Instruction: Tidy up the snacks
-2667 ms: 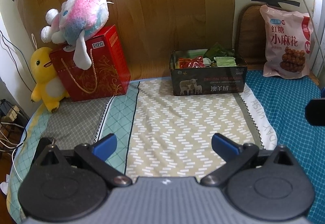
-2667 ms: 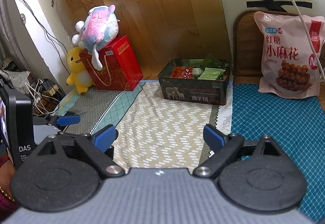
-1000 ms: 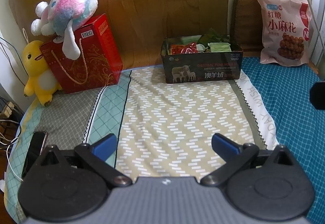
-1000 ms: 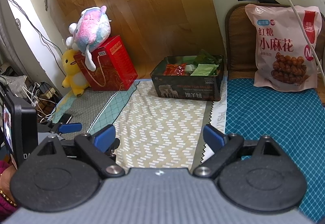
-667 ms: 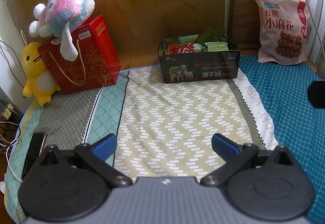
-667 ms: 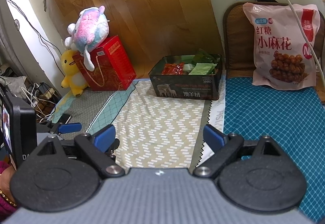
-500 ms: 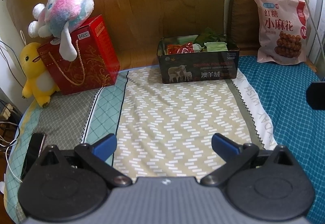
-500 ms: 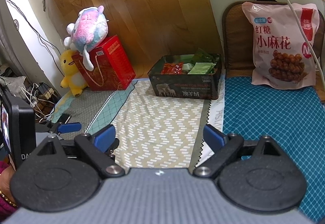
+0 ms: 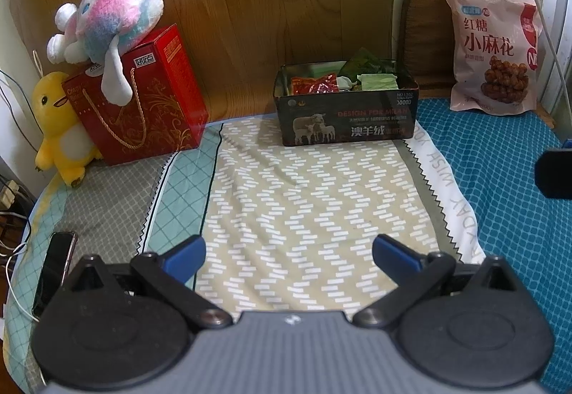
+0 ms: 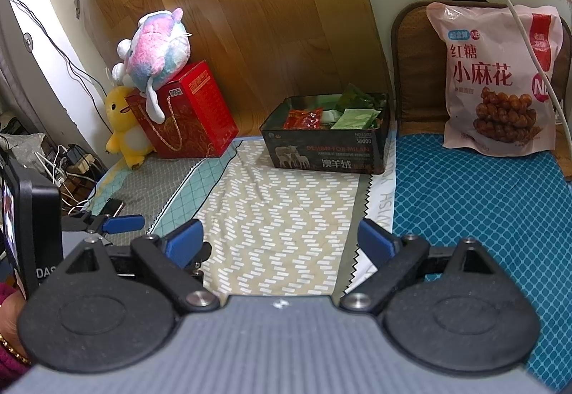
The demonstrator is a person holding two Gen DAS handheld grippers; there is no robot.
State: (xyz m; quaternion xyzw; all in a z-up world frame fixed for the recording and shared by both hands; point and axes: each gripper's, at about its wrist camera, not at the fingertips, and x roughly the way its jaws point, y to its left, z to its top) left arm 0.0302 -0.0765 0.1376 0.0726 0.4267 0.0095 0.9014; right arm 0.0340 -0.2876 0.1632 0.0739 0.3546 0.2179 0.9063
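Broadly, the bedspread (image 9: 314,201) stretches bare ahead of both sets of jaws, and every snack lies well beyond them at the far edge. Both the left gripper (image 9: 287,253) and the right gripper (image 10: 280,238) hang with jaws spread wide and nothing between them.

Largest of the snacks is the pink bag of brown-sugar twists (image 10: 500,79), ahead and to the right of the right jaws, leaning upright against a woven seat back (image 10: 414,72); it reads "红糖 小麻花", with "NB" in a circle. Judging by the task, it is the one loose item, so the right gripper would do well to pinch its crimped upper edge, since the full body looks too broad to span.

Straight ahead of the left jaws stands the open tin (image 9: 346,122), printed "DESIGN FOR MILAN" and "澳羊绒", holding a red packet (image 9: 314,85) and green packets (image 9: 379,81).
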